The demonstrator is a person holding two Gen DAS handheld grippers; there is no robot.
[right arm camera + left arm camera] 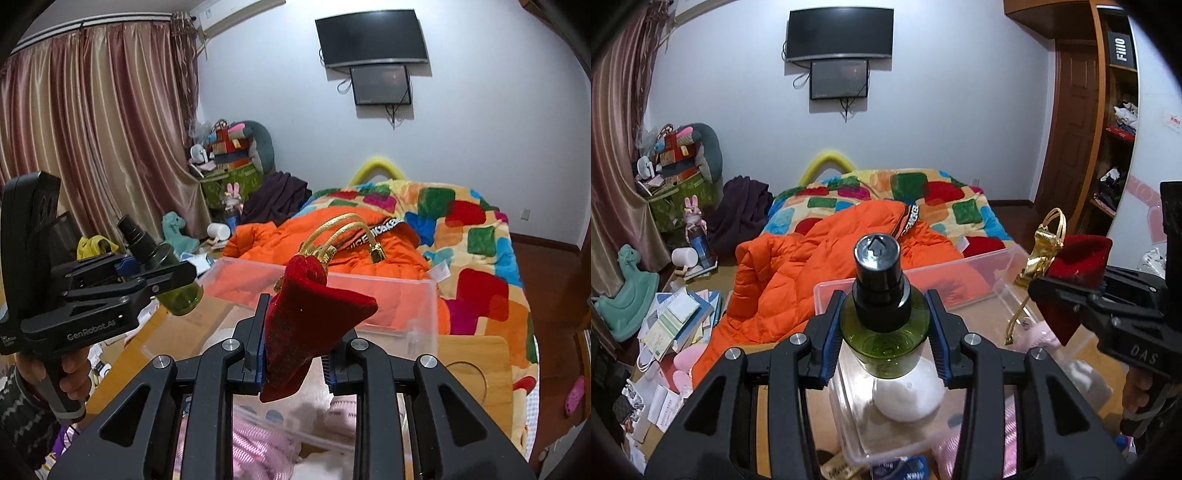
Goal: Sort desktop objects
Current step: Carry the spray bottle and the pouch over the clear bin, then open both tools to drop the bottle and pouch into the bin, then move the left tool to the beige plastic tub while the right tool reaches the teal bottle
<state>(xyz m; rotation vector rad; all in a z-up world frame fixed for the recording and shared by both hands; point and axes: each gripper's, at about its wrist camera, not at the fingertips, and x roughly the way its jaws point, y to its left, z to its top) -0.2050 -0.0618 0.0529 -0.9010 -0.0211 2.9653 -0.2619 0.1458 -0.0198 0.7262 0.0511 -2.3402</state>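
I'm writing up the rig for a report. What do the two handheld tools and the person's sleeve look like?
Both are matte black pistol-grip tools with angular triangular cut-outs, silver pivot bolts and blue ribbed pads. The left tool reads "GenRobot.AI" in white; the right tool shows raised "DAS" lettering. The sleeve is dark knit with a light zigzag pattern. No cables visible.

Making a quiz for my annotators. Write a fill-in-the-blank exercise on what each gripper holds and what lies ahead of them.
1. The left gripper is shut on a green bottle with a ____ pump cap.
2. The right gripper grips a red velvet pouch with ____ cords.
3. Ahead of both grippers stands a clear plastic ____ .
4. On the bed lies an ____ jacket.

Missing words: black; gold; box; orange
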